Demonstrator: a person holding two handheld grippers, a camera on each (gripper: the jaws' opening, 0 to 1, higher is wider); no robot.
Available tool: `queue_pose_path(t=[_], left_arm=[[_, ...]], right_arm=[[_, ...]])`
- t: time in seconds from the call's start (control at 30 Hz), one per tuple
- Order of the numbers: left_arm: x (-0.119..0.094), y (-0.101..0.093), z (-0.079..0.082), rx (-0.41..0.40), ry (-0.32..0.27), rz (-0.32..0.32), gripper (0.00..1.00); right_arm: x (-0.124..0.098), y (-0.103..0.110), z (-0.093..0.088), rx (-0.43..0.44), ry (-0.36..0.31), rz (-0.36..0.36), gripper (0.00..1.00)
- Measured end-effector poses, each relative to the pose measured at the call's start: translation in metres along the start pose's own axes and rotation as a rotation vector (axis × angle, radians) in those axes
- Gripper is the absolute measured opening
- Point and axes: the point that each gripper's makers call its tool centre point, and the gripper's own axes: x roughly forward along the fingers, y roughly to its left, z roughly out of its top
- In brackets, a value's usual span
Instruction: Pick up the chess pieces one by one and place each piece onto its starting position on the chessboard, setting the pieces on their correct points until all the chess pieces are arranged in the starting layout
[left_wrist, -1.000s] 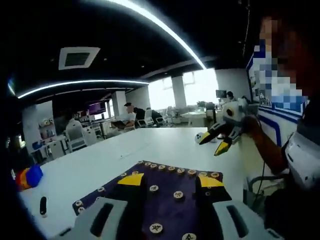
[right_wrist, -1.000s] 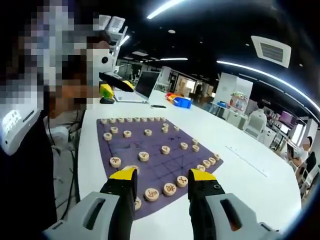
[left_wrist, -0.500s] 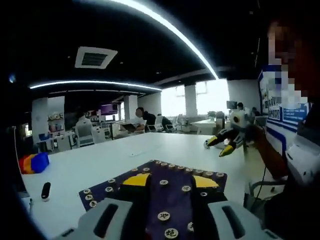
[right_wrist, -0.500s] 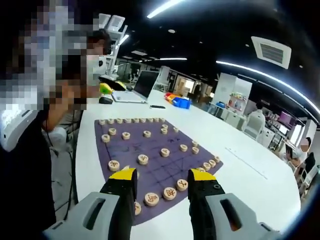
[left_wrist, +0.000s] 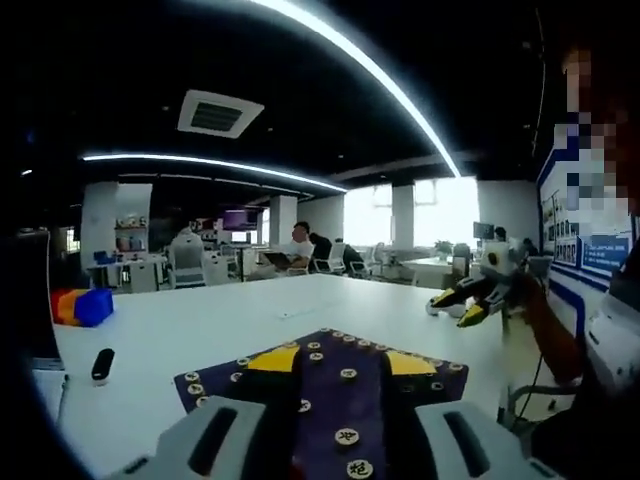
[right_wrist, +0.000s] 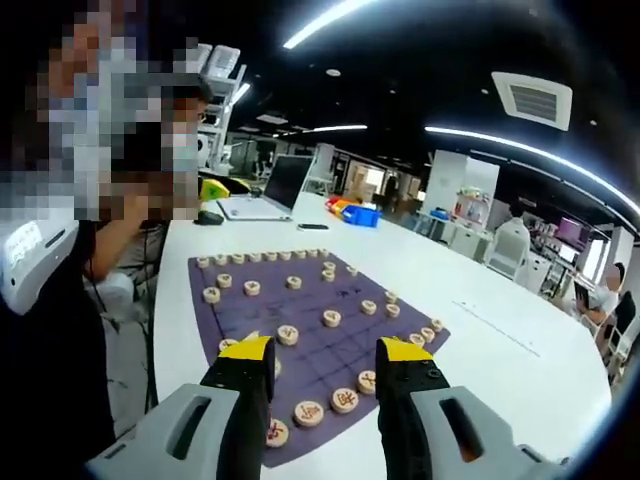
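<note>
Round wooden chess pieces (right_wrist: 331, 318) on purple cloth chessboard (right_wrist: 240, 320), both tools (left_wrist: 335, 362) (right_wrist: 317, 350) open, empty.

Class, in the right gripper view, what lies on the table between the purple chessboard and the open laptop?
Bare white table. In the right gripper view, nothing sits between the chessboard and the laptop.
</note>
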Motion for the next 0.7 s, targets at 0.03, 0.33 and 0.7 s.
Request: queue_pose_path(t=[0.03, 0.33, 0.7], left_arm=[[-0.0003, -0.0014, 0.0005, 0.003, -0.002, -0.004, 0.32], [-0.002, -0.0087, 0.0015, 0.022, 0.001, -0.034, 0.33], [0.0004, -0.0107, -0.0032, 0.022, 0.019, -0.041, 0.33]], right_arm=[[0.0009, 0.0018, -0.0001, -0.004, 0.003, 0.003, 0.41], [0.0021, 0.0086, 0.0015, -0.02, 0.007, 0.016, 0.41], [-0.0038, 0.0057, 0.0035, -0.02, -0.001, 0.002, 0.41]])
